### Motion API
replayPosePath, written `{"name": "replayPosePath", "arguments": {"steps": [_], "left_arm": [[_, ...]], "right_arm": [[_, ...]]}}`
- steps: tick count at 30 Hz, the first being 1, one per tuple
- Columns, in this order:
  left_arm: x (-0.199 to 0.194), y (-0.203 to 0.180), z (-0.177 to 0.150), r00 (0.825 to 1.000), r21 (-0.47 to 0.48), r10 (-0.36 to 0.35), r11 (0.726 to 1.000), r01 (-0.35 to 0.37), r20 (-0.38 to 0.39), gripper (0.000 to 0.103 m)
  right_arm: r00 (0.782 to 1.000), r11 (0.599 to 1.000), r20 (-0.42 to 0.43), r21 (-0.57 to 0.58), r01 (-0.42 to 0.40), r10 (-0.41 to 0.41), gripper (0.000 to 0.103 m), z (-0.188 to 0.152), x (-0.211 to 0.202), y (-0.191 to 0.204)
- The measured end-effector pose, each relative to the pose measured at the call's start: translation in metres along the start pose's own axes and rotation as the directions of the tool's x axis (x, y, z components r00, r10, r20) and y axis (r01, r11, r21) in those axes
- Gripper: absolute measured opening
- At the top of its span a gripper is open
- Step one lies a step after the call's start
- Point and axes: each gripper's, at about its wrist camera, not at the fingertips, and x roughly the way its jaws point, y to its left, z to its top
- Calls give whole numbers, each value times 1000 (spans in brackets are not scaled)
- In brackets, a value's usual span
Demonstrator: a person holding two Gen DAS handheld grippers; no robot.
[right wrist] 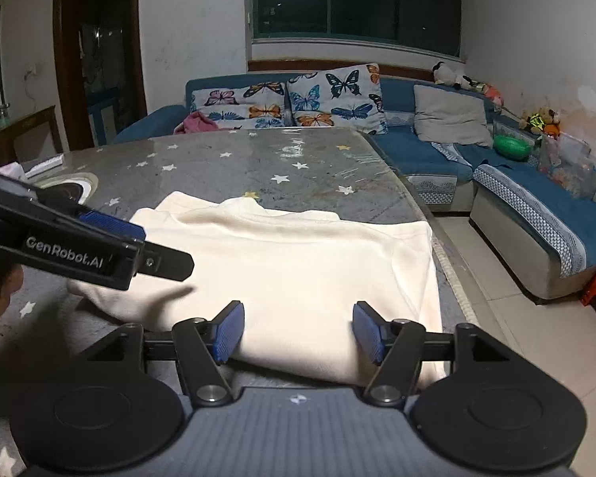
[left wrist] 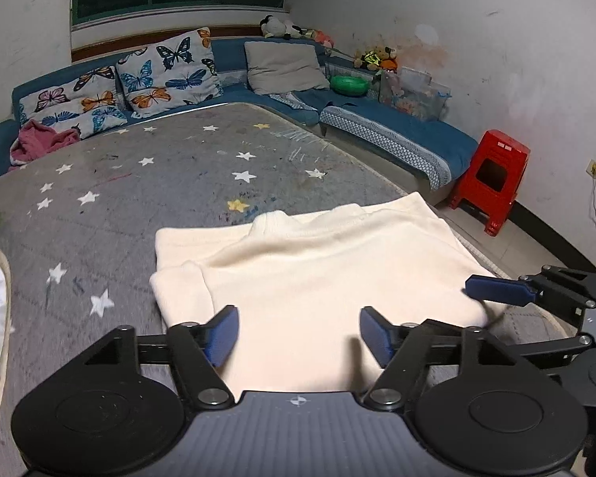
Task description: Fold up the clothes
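A cream sweater (left wrist: pixel 318 278) lies folded into a rough rectangle on the grey star-patterned table (left wrist: pixel 139 183); it also shows in the right wrist view (right wrist: pixel 298 270). My left gripper (left wrist: pixel 298 336) is open and empty, just above the sweater's near left part. My right gripper (right wrist: pixel 298 330) is open and empty over the sweater's near right edge. The right gripper's blue fingers (left wrist: pixel 496 290) show at the right of the left wrist view. The left gripper's fingers (right wrist: pixel 115 224) reach in from the left of the right wrist view.
A blue corner sofa (left wrist: pixel 397 131) with butterfly cushions (left wrist: pixel 167 71) stands behind the table. A red plastic stool (left wrist: pixel 492 175) stands on the tiled floor at the right. A pink cloth (left wrist: pixel 39 143) lies at the table's far left. A white-rimmed object (right wrist: pixel 75 187) sits at the table's left.
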Motion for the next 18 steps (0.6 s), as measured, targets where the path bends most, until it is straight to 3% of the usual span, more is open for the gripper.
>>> {"name": "replayPosePath", "arguments": {"steps": [3,7,11,18], "left_arm": [[-8,-1,-5,1000,-7,4,1000,-4,6,83],[-21,-4,-11,1000,-11,6,1000,-6,25,91],[-30,-5,-17,999,-15,7,1000,-6,37,100],[-43,-6,-31,999,-30,20,999,-19,44,103]], "right_arm": [[1000,1000,8,14,2,-2,72,-5,-6,2],[1000,1000,22,22,15,-16,74,-8,-14,5],[999,999,32,39,22,-23,84,-11,-22,6],[998,999,49,37,27,-29,92,-19,-35,12]]}}
